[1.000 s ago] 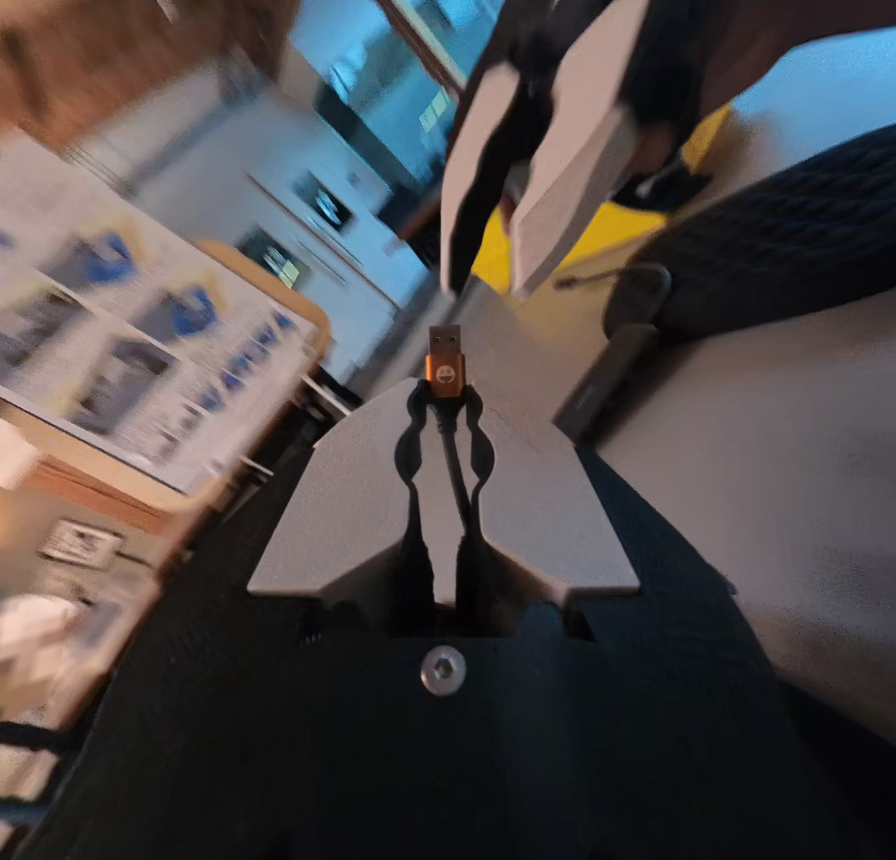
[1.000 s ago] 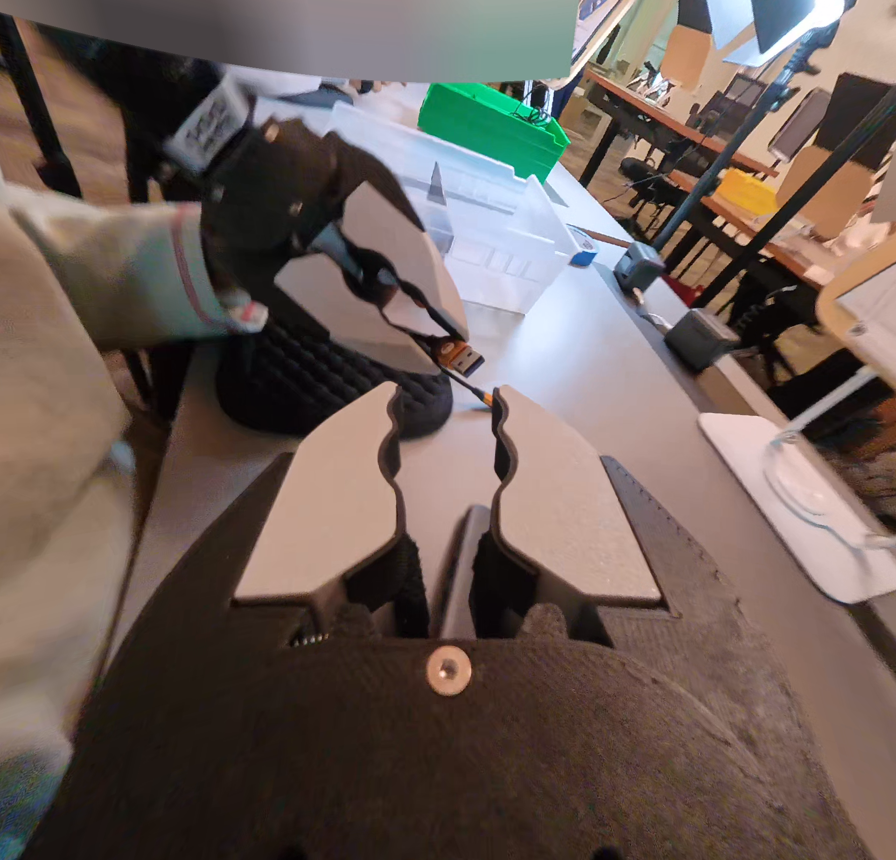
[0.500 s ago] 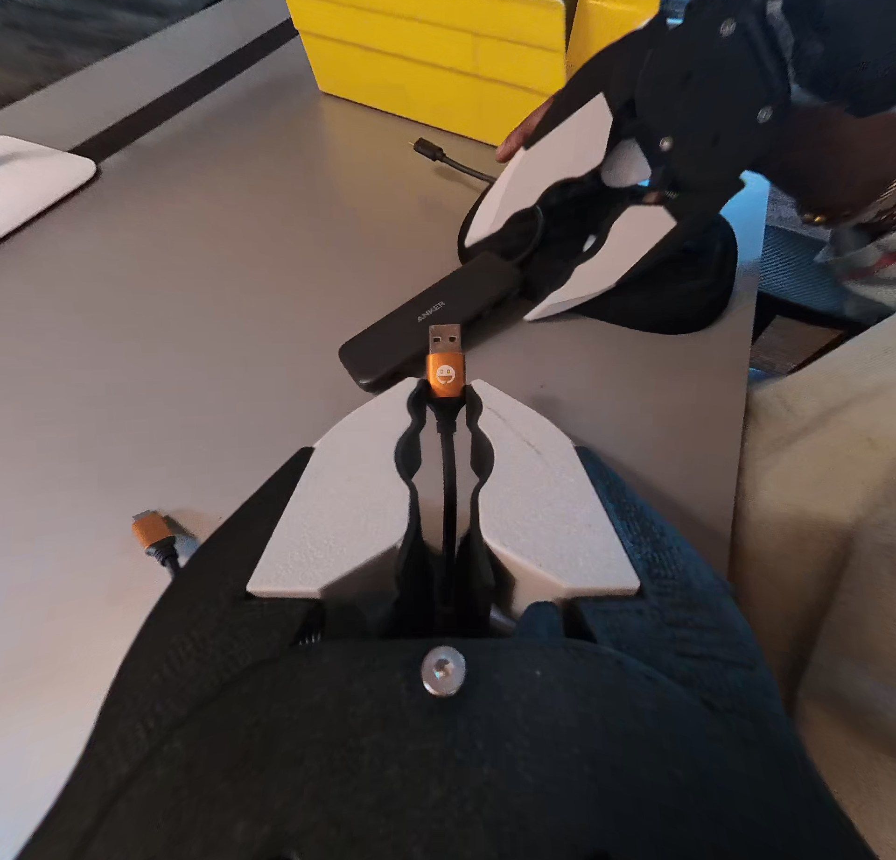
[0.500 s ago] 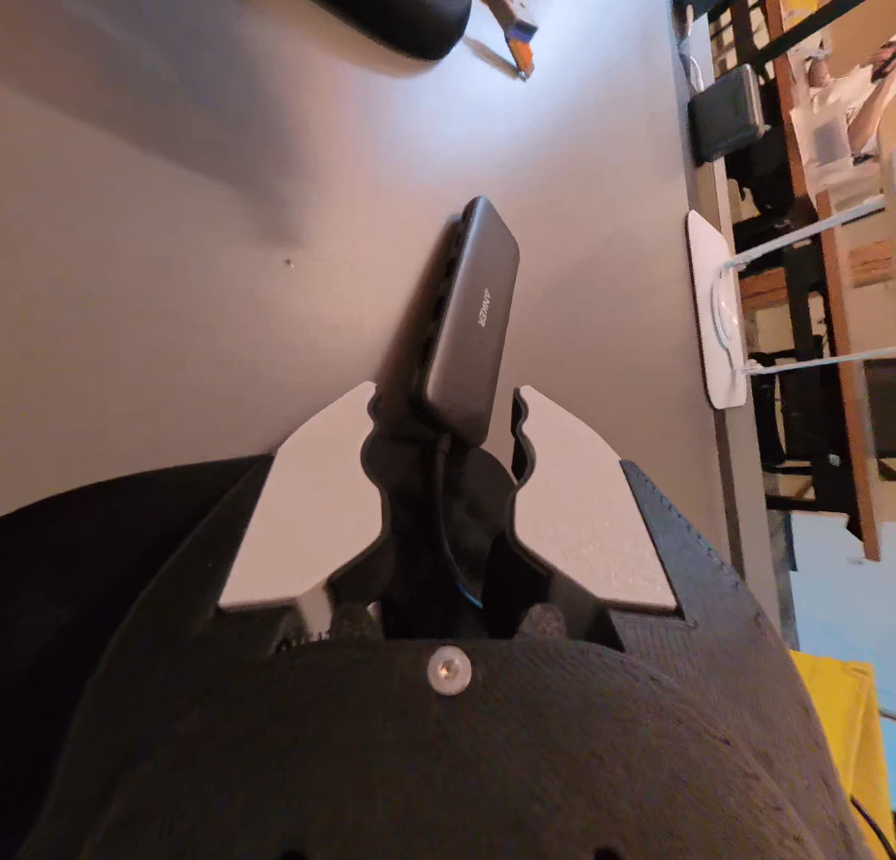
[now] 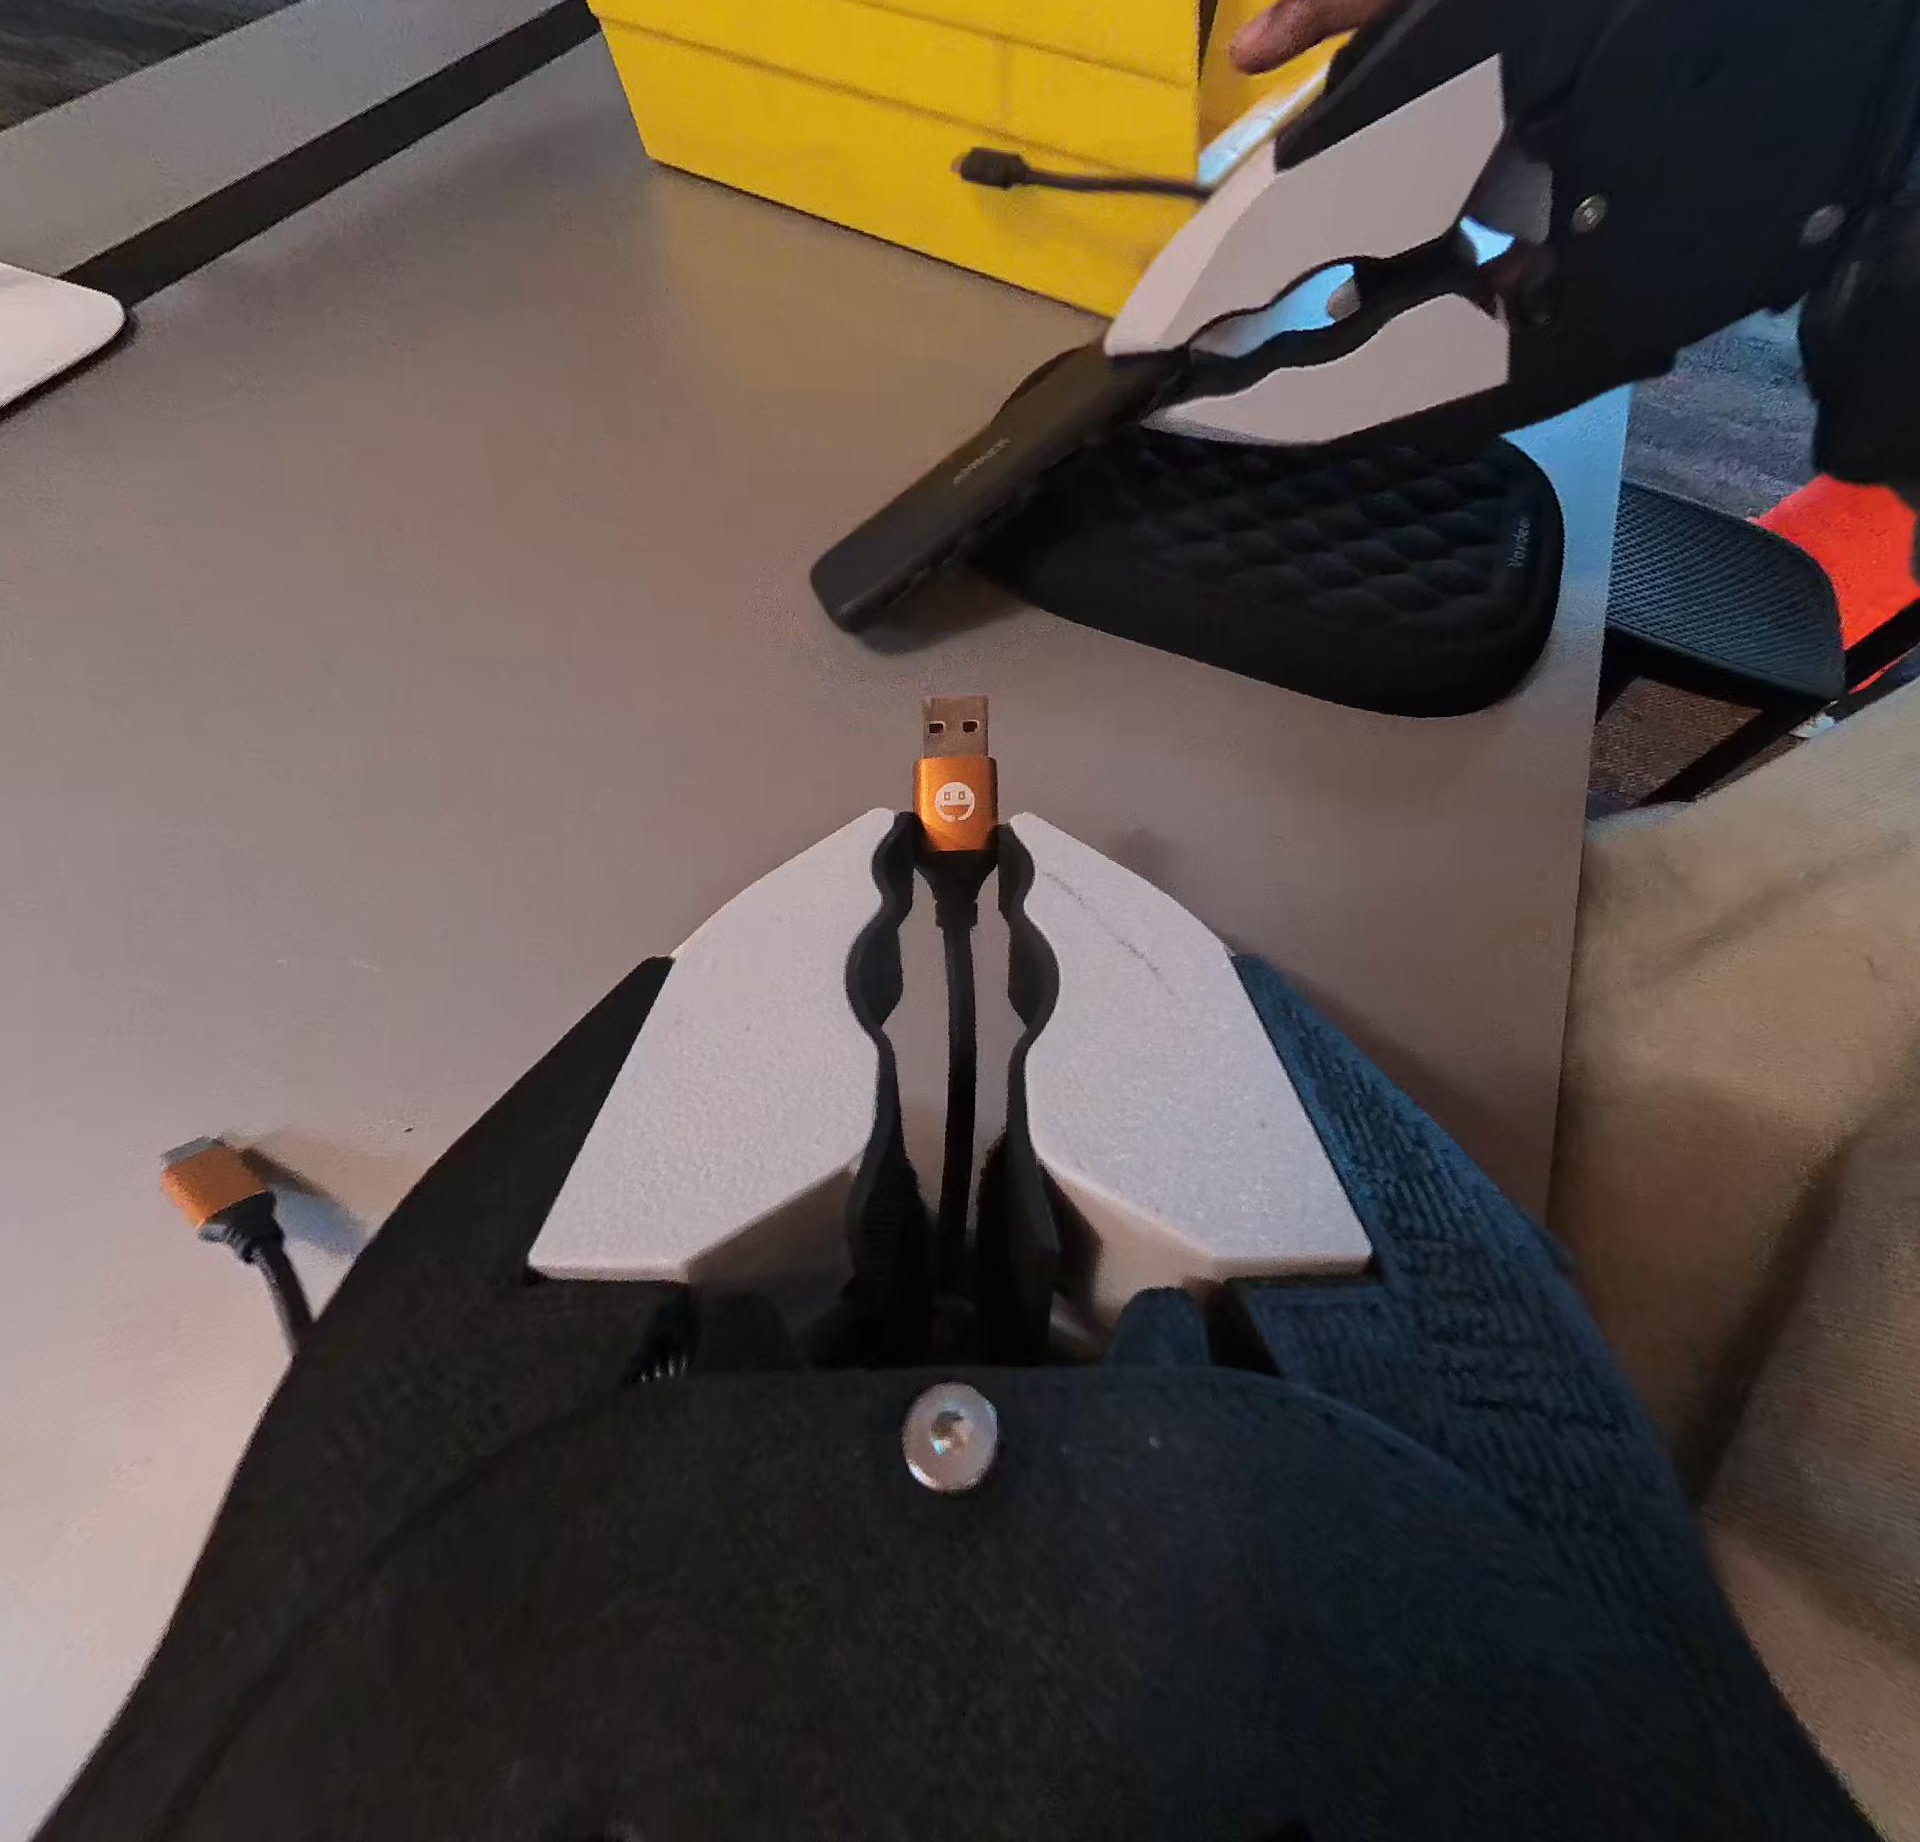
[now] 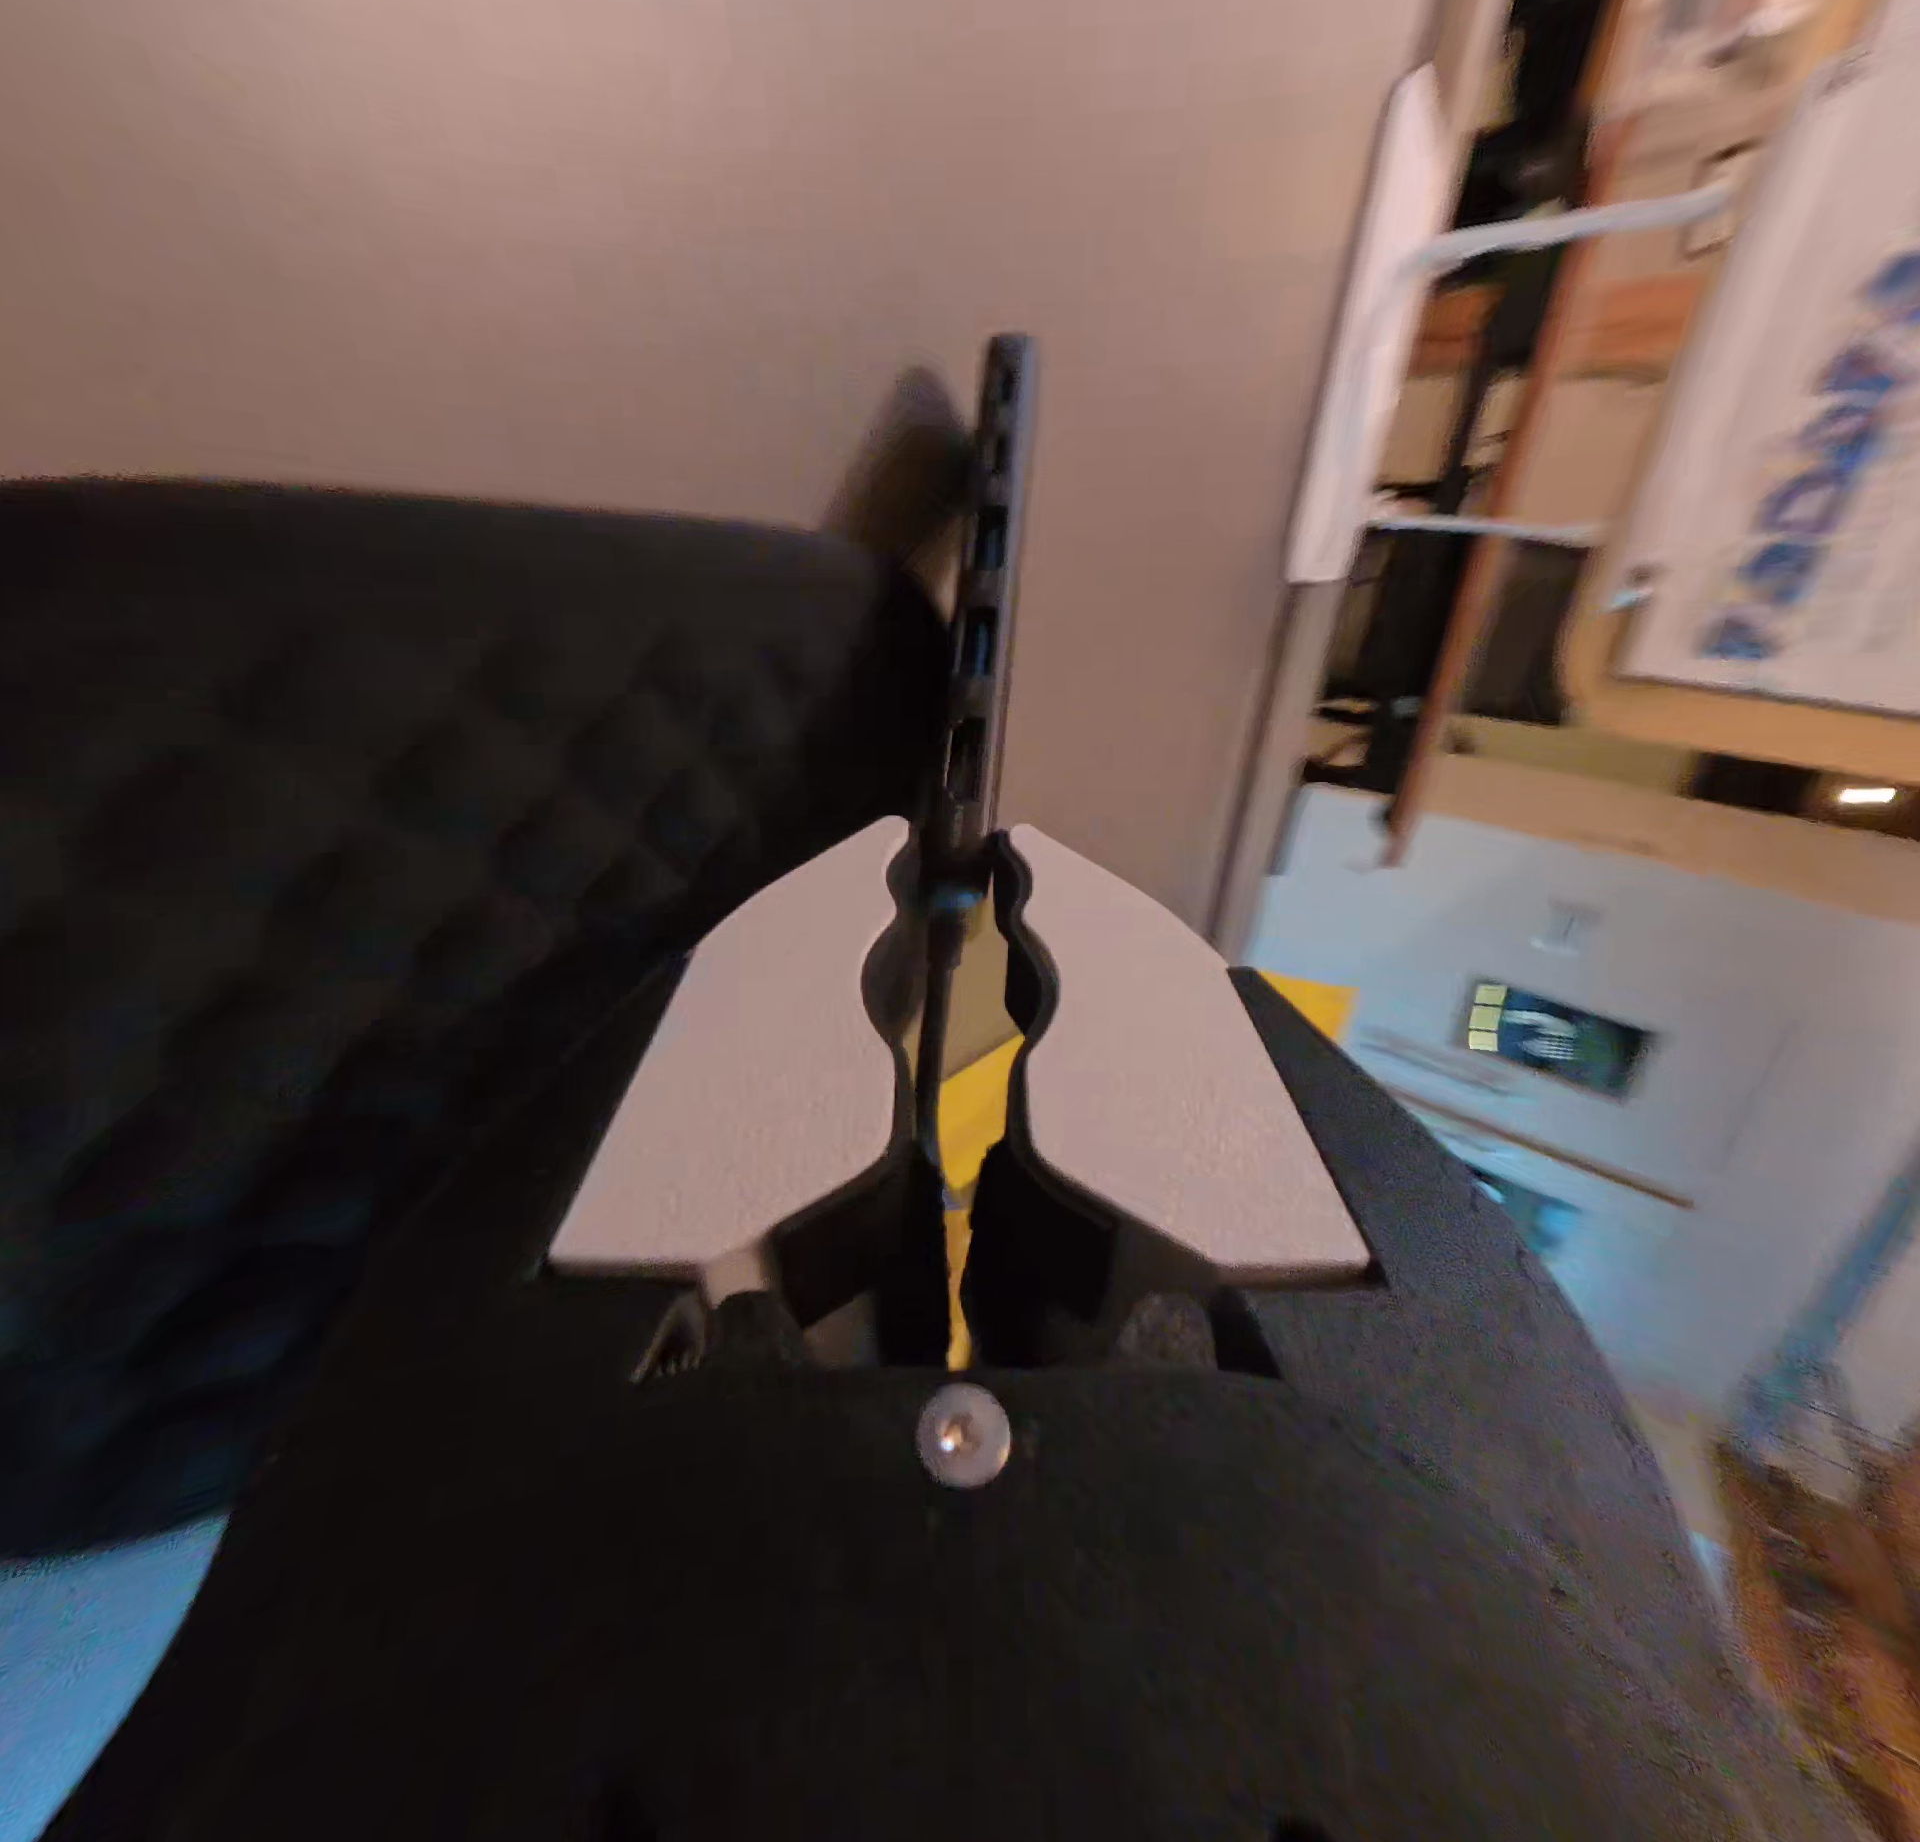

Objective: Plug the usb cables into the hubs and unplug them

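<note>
My left gripper [image 5: 954,828] is shut on an orange USB plug [image 5: 955,774] whose metal tip sticks out ahead of the fingertips; its black cable runs back between the fingers. Ahead and to the right, the right gripper [image 5: 1153,358] is shut on the near end of a slim black hub [image 5: 966,488], which is tilted with its far end on the grey table [image 5: 436,504]. In the right wrist view my right gripper [image 6: 958,836] holds the hub [image 6: 992,587] edge-on, its row of ports facing left. The cable's other orange plug [image 5: 208,1192] lies at lower left.
A black quilted pad [image 5: 1309,566] lies under the right gripper near the table's right edge; it also fills the left of the right wrist view [image 6: 416,857]. A yellow bin [image 5: 914,78] stands at the back. A white lamp base [image 5: 42,327] sits far left. Spacing between my two grippers at the tips: around 15 cm.
The right gripper closed on the hub's end, lifted that end off the table and turned the hub on edge. The left gripper swung down toward the table, then drew back a little.
</note>
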`<state>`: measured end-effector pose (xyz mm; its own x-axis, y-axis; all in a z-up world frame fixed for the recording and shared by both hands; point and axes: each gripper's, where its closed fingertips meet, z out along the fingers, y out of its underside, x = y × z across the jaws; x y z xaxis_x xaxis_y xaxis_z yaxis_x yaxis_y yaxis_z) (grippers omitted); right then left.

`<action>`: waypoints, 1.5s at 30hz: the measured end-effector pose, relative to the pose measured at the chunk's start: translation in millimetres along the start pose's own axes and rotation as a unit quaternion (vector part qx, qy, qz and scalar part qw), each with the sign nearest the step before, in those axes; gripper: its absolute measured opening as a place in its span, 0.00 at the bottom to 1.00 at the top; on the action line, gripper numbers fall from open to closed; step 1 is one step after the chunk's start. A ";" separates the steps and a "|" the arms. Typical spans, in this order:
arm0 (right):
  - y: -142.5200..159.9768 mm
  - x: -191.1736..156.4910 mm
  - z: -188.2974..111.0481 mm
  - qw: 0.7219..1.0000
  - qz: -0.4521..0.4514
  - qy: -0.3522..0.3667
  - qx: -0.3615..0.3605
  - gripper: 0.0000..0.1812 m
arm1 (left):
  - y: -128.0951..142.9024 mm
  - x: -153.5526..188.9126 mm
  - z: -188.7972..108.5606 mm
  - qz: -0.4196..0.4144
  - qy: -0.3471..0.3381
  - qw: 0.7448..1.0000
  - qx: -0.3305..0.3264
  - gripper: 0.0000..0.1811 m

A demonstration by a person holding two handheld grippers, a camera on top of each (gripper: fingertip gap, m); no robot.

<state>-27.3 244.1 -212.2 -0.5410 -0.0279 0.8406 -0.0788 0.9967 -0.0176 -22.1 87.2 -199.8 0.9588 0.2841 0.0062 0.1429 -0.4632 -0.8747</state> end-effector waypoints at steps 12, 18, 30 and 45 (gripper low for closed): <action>-31.3 -3.9 -36.7 0.845 0.365 -0.367 0.134 0.28 | -2.0 11.7 3.2 0.022 0.016 1.000 -0.004 0.08; -13.5 -20.3 -9.3 0.755 0.422 -0.501 0.031 0.31 | 0.6 15.3 6.3 0.028 0.026 0.999 -0.009 0.09; -4.4 -27.8 -3.5 0.852 0.370 -0.369 -0.030 0.24 | 0.7 14.1 4.9 0.016 0.037 0.999 0.008 0.08; -14.1 -46.5 -51.2 0.910 0.226 -0.338 -0.084 0.23 | 1.6 13.2 6.5 0.033 0.022 0.999 0.002 0.08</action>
<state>41.8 235.2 -223.4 -0.8823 0.4038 0.2420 0.3776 0.9140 -0.1484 -10.8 95.7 -204.3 0.9759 0.2161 -0.0311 0.0775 -0.4763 -0.8759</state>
